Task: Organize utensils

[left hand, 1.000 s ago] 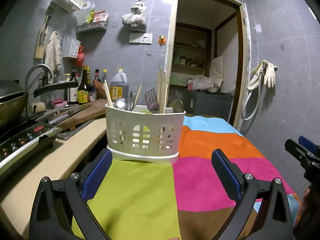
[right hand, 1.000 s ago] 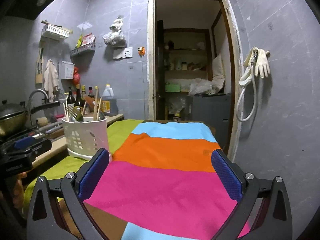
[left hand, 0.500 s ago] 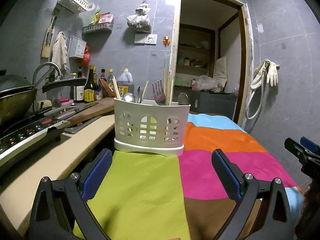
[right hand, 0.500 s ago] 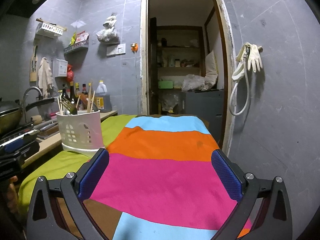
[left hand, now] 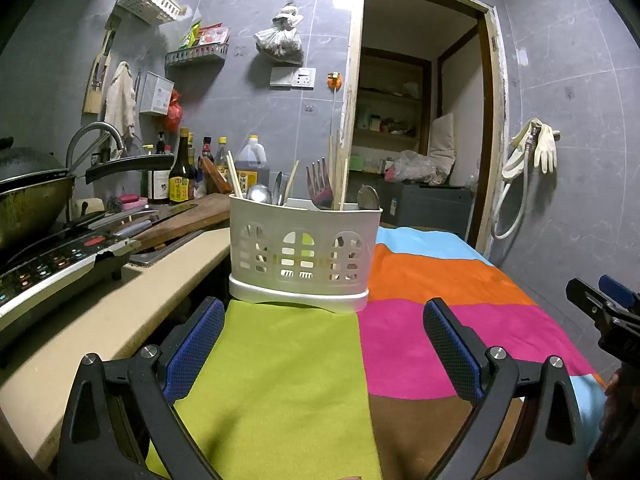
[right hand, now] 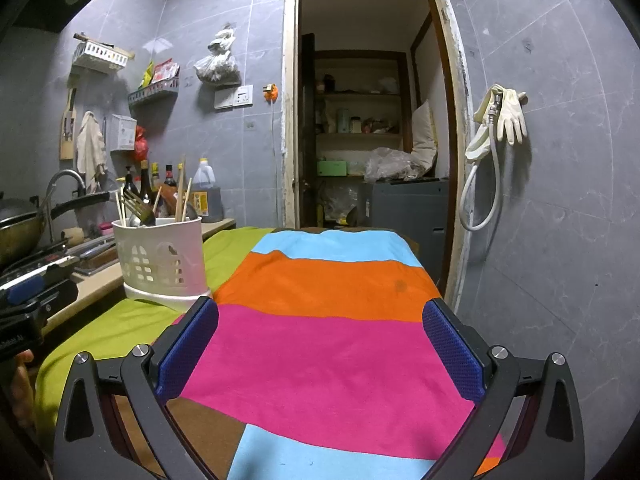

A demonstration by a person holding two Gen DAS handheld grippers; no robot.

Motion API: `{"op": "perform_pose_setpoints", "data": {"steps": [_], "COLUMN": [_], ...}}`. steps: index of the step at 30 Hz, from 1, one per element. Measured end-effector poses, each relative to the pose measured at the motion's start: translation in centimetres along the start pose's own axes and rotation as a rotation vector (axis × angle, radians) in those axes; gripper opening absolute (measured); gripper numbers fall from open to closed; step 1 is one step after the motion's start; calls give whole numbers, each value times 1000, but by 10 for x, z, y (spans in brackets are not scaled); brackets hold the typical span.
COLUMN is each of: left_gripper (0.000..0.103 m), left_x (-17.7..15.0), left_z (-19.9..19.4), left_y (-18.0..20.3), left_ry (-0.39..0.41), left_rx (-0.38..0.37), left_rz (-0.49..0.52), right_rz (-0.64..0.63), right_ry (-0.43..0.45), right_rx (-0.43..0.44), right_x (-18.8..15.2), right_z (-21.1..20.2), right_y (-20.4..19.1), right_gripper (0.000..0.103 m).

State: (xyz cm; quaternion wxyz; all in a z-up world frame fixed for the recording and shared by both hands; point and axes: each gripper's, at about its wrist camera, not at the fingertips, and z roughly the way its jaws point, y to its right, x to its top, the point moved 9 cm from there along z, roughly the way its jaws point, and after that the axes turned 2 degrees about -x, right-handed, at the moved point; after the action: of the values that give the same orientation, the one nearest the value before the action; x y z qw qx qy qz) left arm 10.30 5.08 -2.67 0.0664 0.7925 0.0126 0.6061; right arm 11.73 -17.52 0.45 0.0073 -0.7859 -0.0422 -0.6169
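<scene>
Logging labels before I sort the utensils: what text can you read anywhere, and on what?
No text reads cleanly.
Sauce bottle: yellow label, characters too blurred.
Oil jug: yellow label, unreadable.
Left gripper body, seen in the right wrist view: white lettering at the frame edge, cut off and too blurred.
Stove buttons: markings too small.

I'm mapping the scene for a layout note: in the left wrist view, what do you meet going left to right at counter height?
wok → soy sauce bottle → white utensil caddy → rubber gloves → right gripper
</scene>
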Motion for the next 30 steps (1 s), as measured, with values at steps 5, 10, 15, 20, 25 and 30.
{"op": "perform_pose_setpoints", "data": {"steps": [5,10,15,20,25,30], "left_gripper": [98,98,98,98,98,98], "left_x": [0,-1,-1,-1,-2,-2], "left_z": [0,1,1,1,1,2], "left_y": [0,0,0,0,0,0], "left_ry": [1,-5,-4,-4,-5,-6], "left_rx": [0,-3,-3,-2,-3,-3], "left_rz": [-3,-6,-6,-5,-3,-3], "right_rz": [1,2,1,1,0,1], "right_ry": [0,-2,-1,-1,-1,-1], "right_rx": [1,2,1,1,1,1], "right_x": [0,0,1,1,1,1], "right_z": [0,0,0,0,0,0], "right_y": [0,0,0,0,1,1], "right_gripper": [103,103,103,103,103,103]}}
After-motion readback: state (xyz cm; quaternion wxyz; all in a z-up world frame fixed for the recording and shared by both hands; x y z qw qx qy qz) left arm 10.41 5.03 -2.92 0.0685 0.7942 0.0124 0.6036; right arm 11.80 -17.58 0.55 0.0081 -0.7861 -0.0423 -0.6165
